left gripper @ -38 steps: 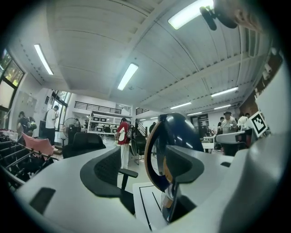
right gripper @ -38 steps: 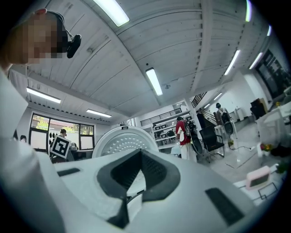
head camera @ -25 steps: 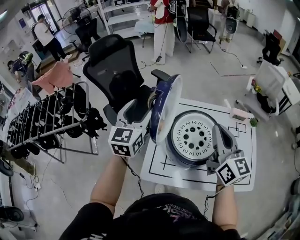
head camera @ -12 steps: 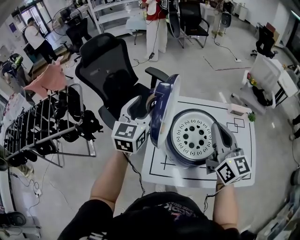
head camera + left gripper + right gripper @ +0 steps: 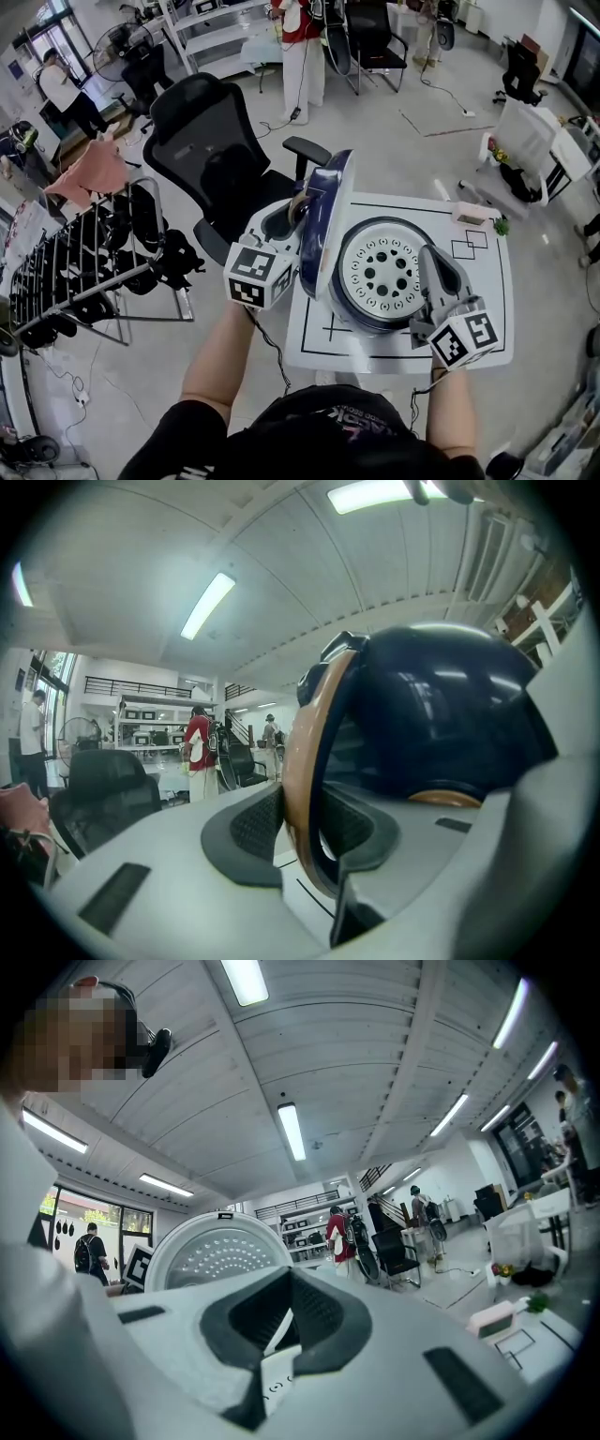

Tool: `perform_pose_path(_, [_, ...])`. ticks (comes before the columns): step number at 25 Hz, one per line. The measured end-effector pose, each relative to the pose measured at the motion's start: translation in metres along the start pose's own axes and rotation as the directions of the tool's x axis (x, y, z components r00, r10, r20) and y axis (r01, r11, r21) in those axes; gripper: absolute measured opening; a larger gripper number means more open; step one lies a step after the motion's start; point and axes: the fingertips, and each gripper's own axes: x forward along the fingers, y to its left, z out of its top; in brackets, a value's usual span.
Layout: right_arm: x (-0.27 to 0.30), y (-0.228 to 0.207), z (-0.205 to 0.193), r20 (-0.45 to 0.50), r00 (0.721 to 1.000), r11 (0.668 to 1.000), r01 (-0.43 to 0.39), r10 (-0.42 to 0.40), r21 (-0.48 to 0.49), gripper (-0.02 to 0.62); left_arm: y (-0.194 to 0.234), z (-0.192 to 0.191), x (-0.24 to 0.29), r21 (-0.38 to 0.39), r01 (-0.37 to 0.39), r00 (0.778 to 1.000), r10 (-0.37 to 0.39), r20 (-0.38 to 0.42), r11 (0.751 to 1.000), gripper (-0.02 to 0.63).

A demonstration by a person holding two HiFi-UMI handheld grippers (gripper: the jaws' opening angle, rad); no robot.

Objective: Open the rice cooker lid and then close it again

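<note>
The dark blue rice cooker [image 5: 375, 314] stands on a white marked mat [image 5: 487, 309], with a white perforated disc showing on top. Its lid [image 5: 319, 225] stands upright on the left side. My left gripper [image 5: 298, 211] reaches the lid from the left. In the left gripper view its jaws are closing, and the pads [image 5: 253, 822] pinch the lid's tan rim [image 5: 300, 761]. My right gripper [image 5: 429, 261] lies shut and empty along the cooker's right front. The right gripper [image 5: 281, 1321] faces the lid's white dimpled inner face [image 5: 220, 1251].
A black office chair [image 5: 202, 150] stands just behind and left of the table. A rack hung with dark items [image 5: 84, 253] fills the left floor. A small pink box [image 5: 469, 217] lies at the mat's far right corner. People [image 5: 300, 37] stand in the background.
My left gripper has edged in toward the upright lid and its jaws have narrowed onto the rim. The lid still stands open. The right gripper has stayed put.
</note>
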Motion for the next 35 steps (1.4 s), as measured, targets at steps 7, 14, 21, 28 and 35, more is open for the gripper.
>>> perform_pose_path(7, [-0.004,0.0,0.003,0.009,1.0,1.0,0.012,-0.012,-0.013,0.002,-0.011,0.005,0.005,0.05,0.005,1.0,-0.005,-0.012,0.999,0.107])
perform_pose_path(14, [-0.011,-0.004,0.008,0.02,0.999,0.999,0.029,-0.029,-0.027,0.002,-0.022,0.009,0.011,0.11,0.004,0.999,0.001,-0.047,0.994,0.107])
perform_pose_path(21, [-0.019,-0.004,0.015,0.032,0.999,0.999,0.03,-0.029,-0.031,0.002,-0.041,0.016,0.016,0.197,0.012,0.998,0.001,-0.069,0.98,0.107])
perform_pose_path(28, [-0.027,-0.013,0.019,0.03,1.0,1.0,-0.002,0.003,-0.021,0.002,-0.072,0.019,0.024,0.33,0.019,0.995,0.016,-0.102,0.944,0.109])
perform_pose_path(35, [-0.034,-0.031,0.034,0.043,0.998,0.999,-0.043,0.044,-0.027,0.002,-0.112,0.019,0.037,0.46,0.048,0.989,0.024,-0.149,0.887,0.117])
